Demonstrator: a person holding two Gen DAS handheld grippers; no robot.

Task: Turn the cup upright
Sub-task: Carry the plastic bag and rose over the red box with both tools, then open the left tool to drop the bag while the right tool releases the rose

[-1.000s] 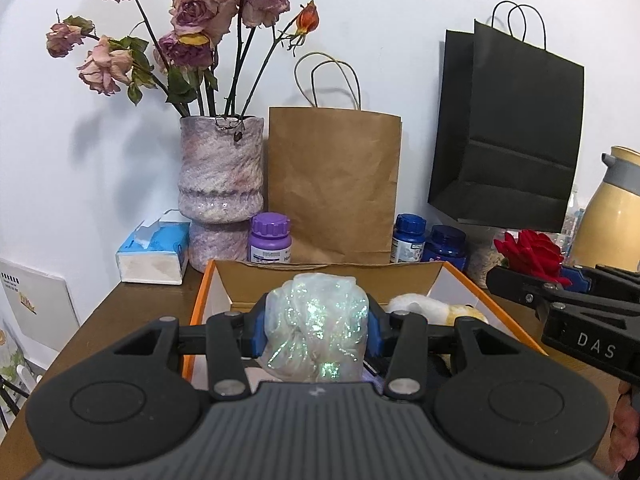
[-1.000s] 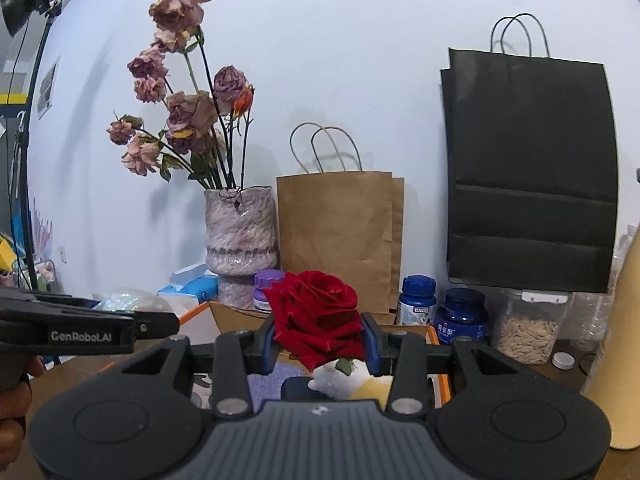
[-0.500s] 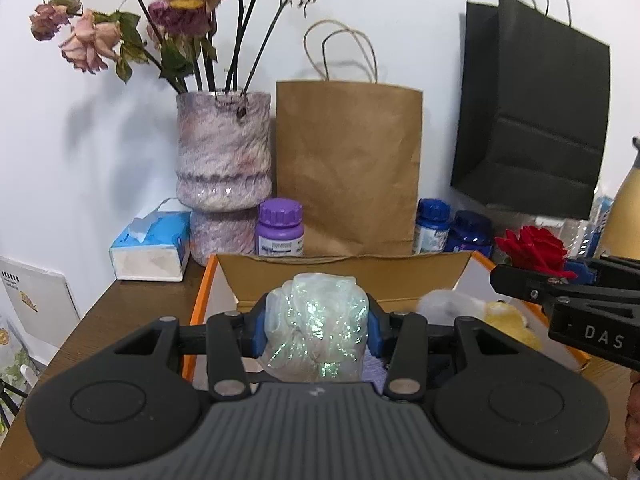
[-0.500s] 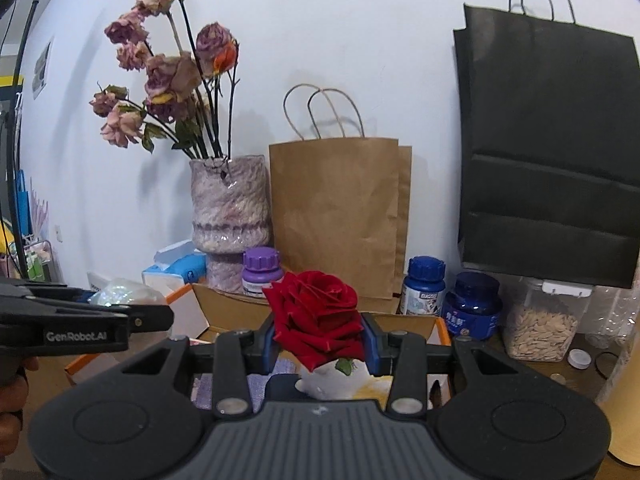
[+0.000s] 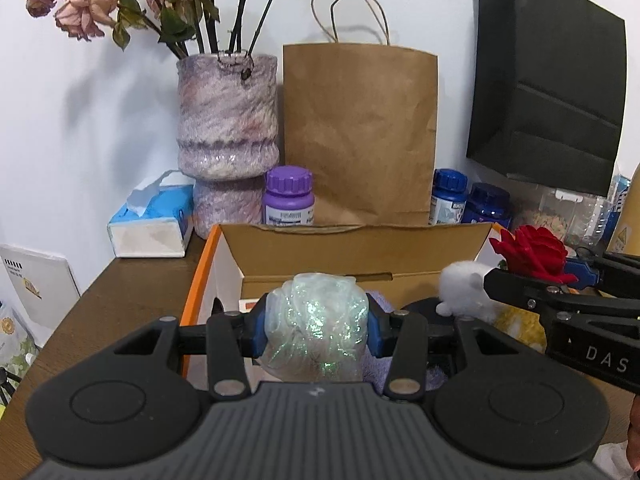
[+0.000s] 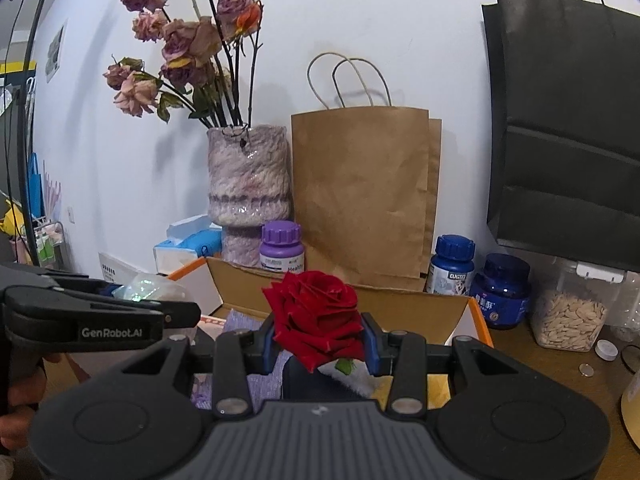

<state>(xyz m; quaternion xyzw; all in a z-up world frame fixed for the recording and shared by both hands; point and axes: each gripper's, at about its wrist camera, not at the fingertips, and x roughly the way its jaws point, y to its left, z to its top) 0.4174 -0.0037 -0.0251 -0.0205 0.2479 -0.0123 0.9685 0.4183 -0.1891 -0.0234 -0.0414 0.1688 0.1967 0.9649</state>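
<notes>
No cup shows clearly in either view. My left gripper [image 5: 316, 326] is shut on a crumpled iridescent plastic wad [image 5: 320, 308], held over the near edge of an open orange-rimmed cardboard box [image 5: 202, 264]. My right gripper [image 6: 318, 338] is shut on a red rose [image 6: 316, 304] above the same box [image 6: 474, 314]. The rose [image 5: 532, 250] also appears at the right of the left wrist view. Inside the box lie a white plush [image 5: 460, 284], purple cloth [image 6: 240, 322] and a dark round object [image 5: 420, 308] that I cannot identify.
Behind the box stand a fuzzy vase [image 5: 228, 120] of dried roses, a brown paper bag [image 5: 360, 132], a black bag [image 5: 548, 80], a purple bottle [image 5: 289, 196], two blue bottles [image 6: 450, 264] and a tissue box [image 5: 150, 220]. A seed jar [image 6: 572, 316] sits right.
Both grippers have moved forward and lower toward the box and wall, so the vase and bags loom larger. Each still holds the same thing.
</notes>
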